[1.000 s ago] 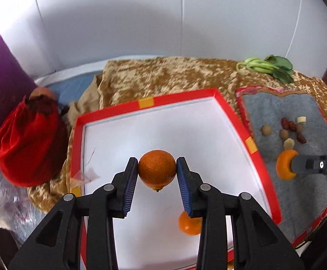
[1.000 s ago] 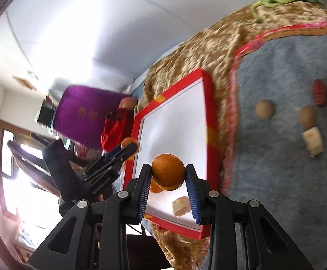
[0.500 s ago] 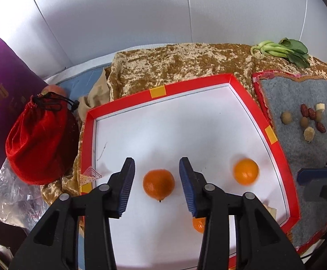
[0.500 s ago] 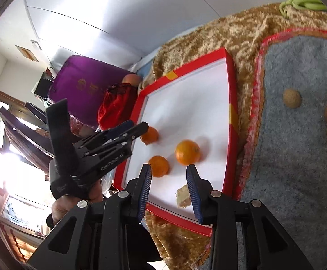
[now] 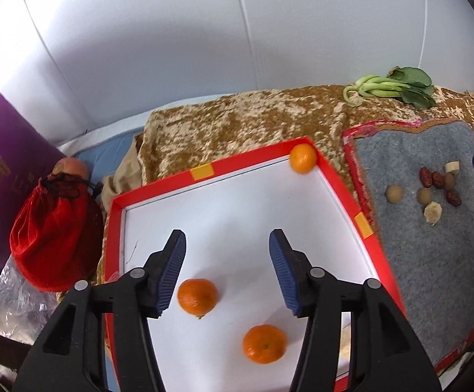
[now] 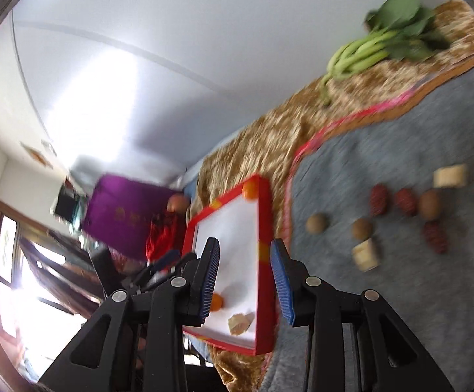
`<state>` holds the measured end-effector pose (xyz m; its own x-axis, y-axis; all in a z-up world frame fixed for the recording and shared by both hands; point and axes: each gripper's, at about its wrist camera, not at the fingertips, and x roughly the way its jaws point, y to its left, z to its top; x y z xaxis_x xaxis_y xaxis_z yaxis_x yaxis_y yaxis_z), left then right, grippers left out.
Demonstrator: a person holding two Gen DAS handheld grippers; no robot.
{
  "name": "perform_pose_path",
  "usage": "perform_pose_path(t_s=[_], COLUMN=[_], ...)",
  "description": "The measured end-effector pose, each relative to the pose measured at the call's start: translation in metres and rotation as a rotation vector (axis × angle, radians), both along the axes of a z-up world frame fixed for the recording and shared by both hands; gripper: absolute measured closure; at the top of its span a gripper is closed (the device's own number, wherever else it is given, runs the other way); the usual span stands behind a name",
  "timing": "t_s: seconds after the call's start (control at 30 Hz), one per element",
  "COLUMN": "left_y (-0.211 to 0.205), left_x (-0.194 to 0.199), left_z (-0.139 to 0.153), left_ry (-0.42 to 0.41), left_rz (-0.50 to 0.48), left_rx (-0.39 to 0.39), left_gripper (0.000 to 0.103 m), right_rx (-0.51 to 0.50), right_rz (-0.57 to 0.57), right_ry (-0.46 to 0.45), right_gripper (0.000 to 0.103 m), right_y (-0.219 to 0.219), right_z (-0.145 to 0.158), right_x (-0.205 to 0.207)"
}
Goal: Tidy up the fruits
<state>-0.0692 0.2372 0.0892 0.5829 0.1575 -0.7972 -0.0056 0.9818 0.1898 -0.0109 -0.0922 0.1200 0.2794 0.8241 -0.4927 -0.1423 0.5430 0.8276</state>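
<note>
Since half a second ago one round orange mandarin (image 5: 302,158) has rolled into the far corner of the red-rimmed white tray (image 5: 351,196). Two more mandarins (image 5: 197,296) (image 5: 264,343) lie at the tray's near end. The left gripper (image 5: 226,271) and right gripper (image 6: 244,281) hang above it, jaws apart, holding nothing.

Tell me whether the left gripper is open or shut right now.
Open. The left gripper has its jaws spread wide and holds nothing; the nearest orange lies loose on the red-rimmed tray.
</note>
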Motion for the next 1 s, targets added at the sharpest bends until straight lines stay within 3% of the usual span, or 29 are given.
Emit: perform_pose_path(t_s=[0.1, 0.23, 0.47, 0.67, 0.87, 1.0], left_y=[-0.022, -0.057, -0.11, -0.159, -0.213, -0.233], left_x=[0.004, 0.009, 0.02, 0.022, 0.012, 0.006], left_z=[0.0, 0.0, -0.002, -0.015, -0.032, -0.037], left_ry=[0.002, 0.018, 0.041, 0.08, 0.08, 0.067], left_rz=[-0.034, -0.111, -0.203, -0.275, -0.335, -0.374], left_rx=[0.004, -0.016, -0.103, -0.26, -0.254, -0.256], left_gripper=[0.042, 0.04, 0.035, 0.035, 0.035, 0.031], right_rx=[0.009, 0.005, -0.029, -0.06, -0.106, -0.145], right_rz=[-0.098, -0.206, -0.269, -0.321, -0.478, -0.533], right_ry=[-0.002, 0.024, 0.092, 0.122, 0.102, 0.117], right_gripper=[0.068, 0.067, 0.066, 0.066, 0.065, 0.058], right_y=[-0.043, -0.092, -0.125, -0.157, -0.211, -0.241], right_z=[0.007, 0.007, -0.003, -0.005, 0.006, 0.006], right_x=[0.008, 0.013, 0.015, 0.01, 0.004, 0.002])
